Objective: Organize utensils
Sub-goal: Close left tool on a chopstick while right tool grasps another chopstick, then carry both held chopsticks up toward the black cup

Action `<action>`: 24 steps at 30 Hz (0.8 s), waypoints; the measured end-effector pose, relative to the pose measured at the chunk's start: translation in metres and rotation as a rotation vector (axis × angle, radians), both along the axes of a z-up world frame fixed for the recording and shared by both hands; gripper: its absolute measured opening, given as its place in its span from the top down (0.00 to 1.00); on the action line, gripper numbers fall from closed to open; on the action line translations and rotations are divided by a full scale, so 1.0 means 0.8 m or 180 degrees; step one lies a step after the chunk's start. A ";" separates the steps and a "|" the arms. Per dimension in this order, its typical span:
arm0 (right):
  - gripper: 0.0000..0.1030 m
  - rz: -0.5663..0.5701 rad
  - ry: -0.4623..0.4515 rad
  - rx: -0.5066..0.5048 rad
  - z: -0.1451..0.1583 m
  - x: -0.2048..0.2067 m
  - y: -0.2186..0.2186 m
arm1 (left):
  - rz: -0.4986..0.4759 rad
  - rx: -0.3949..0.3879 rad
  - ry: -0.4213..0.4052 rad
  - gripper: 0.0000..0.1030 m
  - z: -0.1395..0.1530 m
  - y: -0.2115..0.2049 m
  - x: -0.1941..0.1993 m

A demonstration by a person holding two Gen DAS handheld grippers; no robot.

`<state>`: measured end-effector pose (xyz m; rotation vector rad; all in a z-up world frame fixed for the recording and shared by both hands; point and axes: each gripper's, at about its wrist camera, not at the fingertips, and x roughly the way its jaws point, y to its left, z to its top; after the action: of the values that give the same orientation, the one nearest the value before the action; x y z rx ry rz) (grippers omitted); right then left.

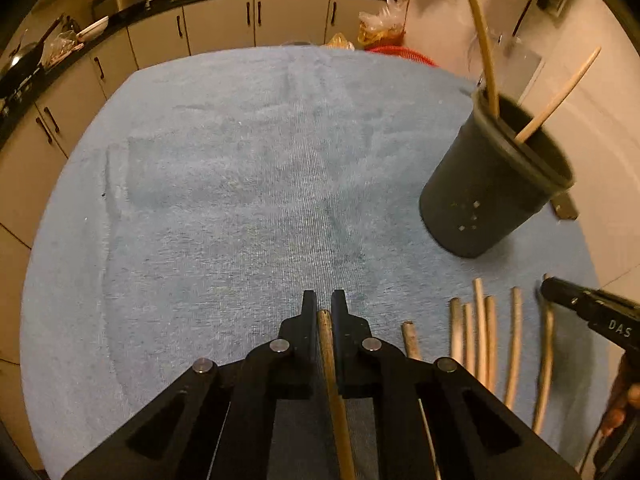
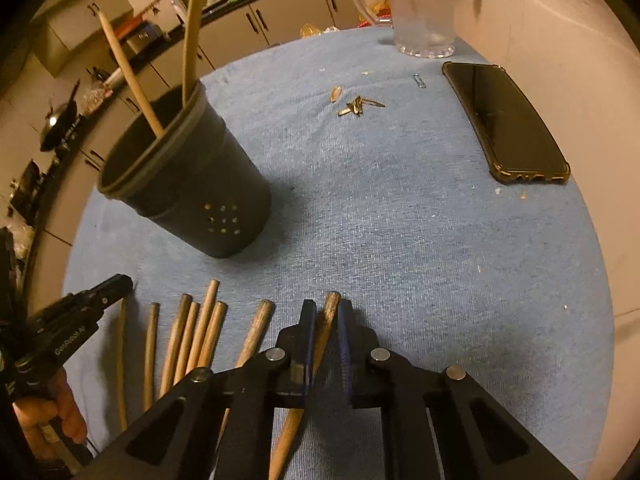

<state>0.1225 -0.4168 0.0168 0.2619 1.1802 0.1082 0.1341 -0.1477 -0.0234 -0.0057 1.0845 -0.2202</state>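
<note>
- Counter (image 2: pixel 400 220) under blue cloth; dark holder cup (image 2: pixel 192 188) stands upright on it with two sticks inside, leaning outward.
- Loose wooden sticks (image 2: pixel 192 340) lie side by side near the cup, long axes pointing away from me.
- My left claw (image 1: pixel 324 308) is clamped on one stick (image 1: pixel 326 340), lengthwise between the fingers.
- My right claw (image 2: pixel 324 312) pinches another stick (image 2: pixel 328 320), its tip pointing away.

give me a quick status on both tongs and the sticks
Left tongs shut on a wooden stick. Right tongs shut on another stick. Black holder upright with two sticks inside, more loose on the cloth. Nothing blocking.
</note>
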 end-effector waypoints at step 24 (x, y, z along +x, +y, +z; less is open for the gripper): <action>0.92 0.0226 -0.1114 0.0243 0.174 -0.077 0.017 | -0.0156 -0.0523 -0.0982 0.93 0.186 0.024 -0.093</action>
<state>0.0605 -0.4032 0.1564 0.2562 0.8383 0.2516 0.0593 -0.1289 0.1254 -0.0900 0.7579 -0.3422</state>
